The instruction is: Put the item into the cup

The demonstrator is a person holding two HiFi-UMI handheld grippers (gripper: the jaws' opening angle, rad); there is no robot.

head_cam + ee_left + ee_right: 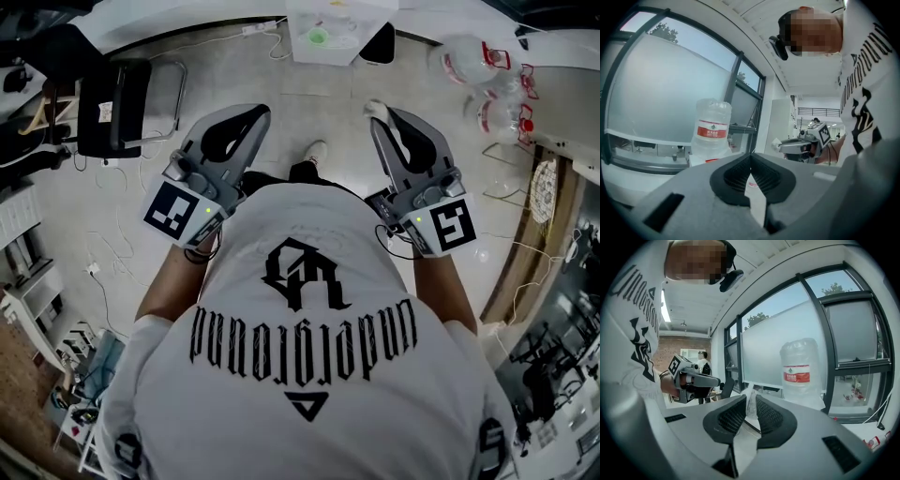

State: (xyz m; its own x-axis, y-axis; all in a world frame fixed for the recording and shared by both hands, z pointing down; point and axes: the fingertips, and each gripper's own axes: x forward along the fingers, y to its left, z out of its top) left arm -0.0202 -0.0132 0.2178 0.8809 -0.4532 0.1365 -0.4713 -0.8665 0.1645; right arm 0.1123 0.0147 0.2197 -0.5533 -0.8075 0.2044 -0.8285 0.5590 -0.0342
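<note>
I hold both grippers level in front of the person's white printed shirt, above a tiled floor. My right gripper (pixel 378 111) (pixel 751 405) is shut on a small crumpled piece of clear-white plastic (pixel 751 401), which sticks out past its tips as a white tuft (pixel 375 109) (pixel 776 143). My left gripper (pixel 255 114) (pixel 751 157) is shut, its black pads meeting at the tips with nothing between them. Each gripper shows in the other's view, side by side. Far ahead stands a white table (pixel 349 52) with a greenish object (pixel 319 37); I cannot pick out a cup for certain.
Large clear water jugs (pixel 480 73) (pixel 712 127) (pixel 801 371) stand by the window wall at the right front. A black chair (pixel 122 105) is at the left, with cables (pixel 98 262) on the floor. Shelving and clutter line the right edge.
</note>
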